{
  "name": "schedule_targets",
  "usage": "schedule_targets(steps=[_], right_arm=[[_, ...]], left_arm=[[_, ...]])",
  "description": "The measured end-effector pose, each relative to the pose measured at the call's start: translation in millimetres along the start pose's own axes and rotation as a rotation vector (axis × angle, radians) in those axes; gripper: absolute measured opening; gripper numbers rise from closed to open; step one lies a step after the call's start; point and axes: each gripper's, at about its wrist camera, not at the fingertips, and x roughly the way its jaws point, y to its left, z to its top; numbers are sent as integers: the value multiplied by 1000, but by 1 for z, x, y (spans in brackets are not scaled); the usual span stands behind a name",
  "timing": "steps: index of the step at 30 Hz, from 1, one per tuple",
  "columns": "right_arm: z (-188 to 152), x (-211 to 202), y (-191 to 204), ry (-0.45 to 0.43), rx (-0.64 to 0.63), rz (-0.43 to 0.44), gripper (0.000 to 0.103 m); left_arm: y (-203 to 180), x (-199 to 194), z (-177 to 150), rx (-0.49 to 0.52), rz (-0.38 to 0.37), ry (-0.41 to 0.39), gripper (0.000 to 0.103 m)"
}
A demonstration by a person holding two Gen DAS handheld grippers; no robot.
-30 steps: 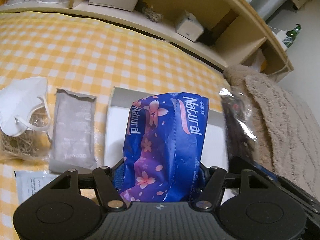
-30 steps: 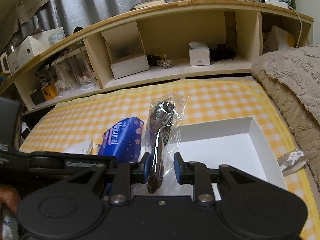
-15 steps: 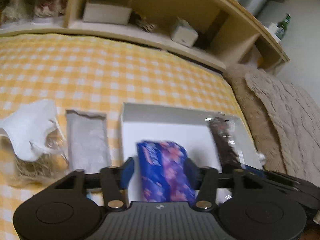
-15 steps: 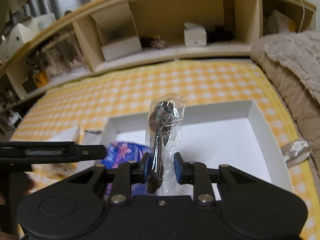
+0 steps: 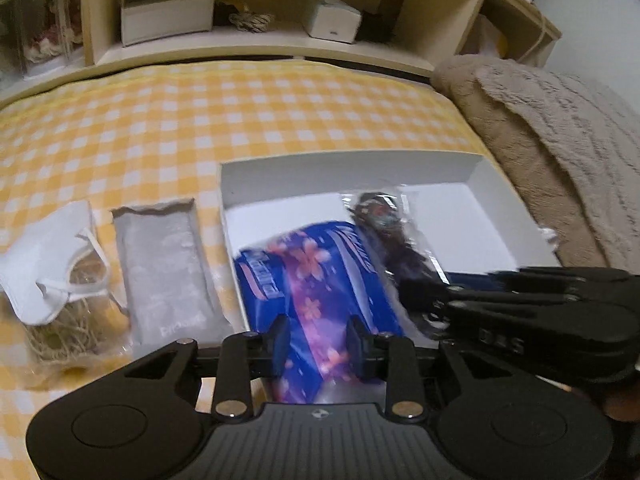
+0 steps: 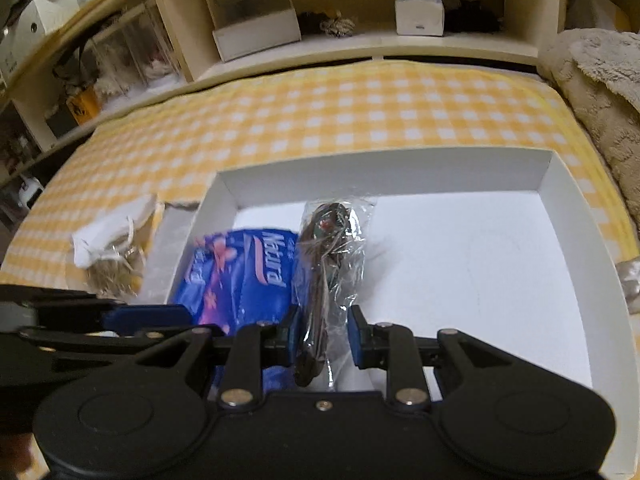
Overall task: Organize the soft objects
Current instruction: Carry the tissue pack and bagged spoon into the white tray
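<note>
A blue and purple flowered tissue pack lies in the left part of the white box. My left gripper is shut on the tissue pack's near end. My right gripper is shut on a clear bag of dark items, held low over the box floor just right of the tissue pack. The bag also shows in the left wrist view. The white box fills the middle of the right wrist view.
Left of the box on the yellow checked cloth lie a grey flat pouch, a white mask and a net of straw-like fibres. A beige blanket lies on the right. Wooden shelves stand behind.
Both grippers came down into the box. The tissue pack went from upright to lying in the box's left part, and the clear bag lowered beside it.
</note>
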Motion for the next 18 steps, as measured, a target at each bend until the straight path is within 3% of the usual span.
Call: schedule_targets(steps=[5,11,16,18], right_arm=[[-1,7,-1,26,-6,-40,26],[-1,1,-12,30,46,-90,36],[0,-13,-14,13,66,-68,36],[-1,-10,-13,39,65,-54,30]], left_arm=[[2,14,5,21,68,-16,32],[1,20,8,67,102,-47,33],[7,26,20,70,122,-77,34],[7,29,23,77,128,-81,34]])
